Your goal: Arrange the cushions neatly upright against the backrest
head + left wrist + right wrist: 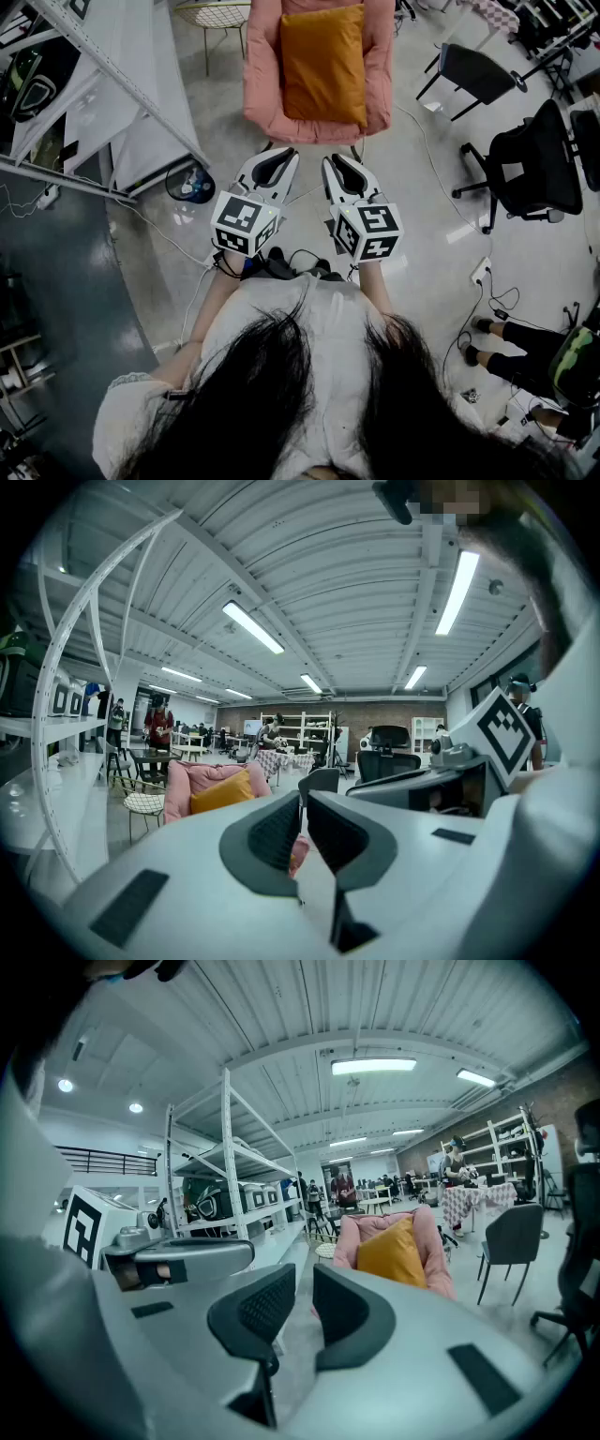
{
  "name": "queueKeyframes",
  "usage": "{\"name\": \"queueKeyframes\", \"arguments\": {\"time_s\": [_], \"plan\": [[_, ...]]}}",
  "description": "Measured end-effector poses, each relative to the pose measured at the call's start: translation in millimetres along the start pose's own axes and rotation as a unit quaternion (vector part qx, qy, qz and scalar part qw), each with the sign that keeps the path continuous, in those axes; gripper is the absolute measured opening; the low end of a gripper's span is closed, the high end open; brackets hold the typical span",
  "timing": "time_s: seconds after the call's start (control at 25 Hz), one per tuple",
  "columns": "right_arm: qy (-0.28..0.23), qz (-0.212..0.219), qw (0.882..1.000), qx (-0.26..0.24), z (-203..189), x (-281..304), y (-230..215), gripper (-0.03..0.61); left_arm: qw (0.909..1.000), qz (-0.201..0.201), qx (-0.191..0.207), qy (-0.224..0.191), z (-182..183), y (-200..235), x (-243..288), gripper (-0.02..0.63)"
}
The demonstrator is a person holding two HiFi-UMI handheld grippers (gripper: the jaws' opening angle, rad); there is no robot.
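Pink armchair point(262, 89) ahead of you. The orange cushion point(323, 66) stands against its backrest, long side running up it, face toward you. That fits finished, or awaiting squaring. Any touch-up should keep it upright. Left gripper point(272, 161) and right gripper point(341, 167) hover short of the armchair, clenched and empty.

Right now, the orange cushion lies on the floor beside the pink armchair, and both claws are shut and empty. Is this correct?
Not on the floor: the orange cushion sits in the pink armchair, against its backrest, as the head view shows. The left claw and right claw are shut and empty.
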State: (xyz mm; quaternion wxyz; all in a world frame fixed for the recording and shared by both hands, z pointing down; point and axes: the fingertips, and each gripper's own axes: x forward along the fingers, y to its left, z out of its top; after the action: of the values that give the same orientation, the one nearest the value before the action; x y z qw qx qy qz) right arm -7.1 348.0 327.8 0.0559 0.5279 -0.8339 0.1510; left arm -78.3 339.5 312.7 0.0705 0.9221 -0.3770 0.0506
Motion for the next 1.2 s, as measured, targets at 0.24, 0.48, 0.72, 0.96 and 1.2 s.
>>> {"name": "queueKeyframes", "arguments": {"time_s": [0.24,0.48,0.72,0.96,1.2], "plan": [[-0.006,-0.004,1.000,0.006,1.0,5.3,13.1,0.071,1.0000,0.000,-0.001,0.000,0.9,11.6,-10.7,0.036],[-0.019,-0.005,1.000,0.021,2.5,9.7,20.3,0.071,1.0000,0.000,0.000,0.001,-0.9,25.3,-17.4,0.036],[-0.016,-0.013,0.999,0.026,-3.4,17.5,29.8,0.071,1.0000,-0.008,0.000,0.003,-3.5,39.4,-23.7,0.036],[-0.014,-0.031,0.999,0.032,-10.0,22.2,36.1,0.071,0.9998,-0.018,-0.004,0.010,-10.9,54.0,-31.8,0.037],[-0.009,-0.046,0.998,0.042,-18.5,23.5,34.7,0.071,0.9997,-0.018,-0.016,0.011,-18.4,67.2,-37.3,0.036]]}}
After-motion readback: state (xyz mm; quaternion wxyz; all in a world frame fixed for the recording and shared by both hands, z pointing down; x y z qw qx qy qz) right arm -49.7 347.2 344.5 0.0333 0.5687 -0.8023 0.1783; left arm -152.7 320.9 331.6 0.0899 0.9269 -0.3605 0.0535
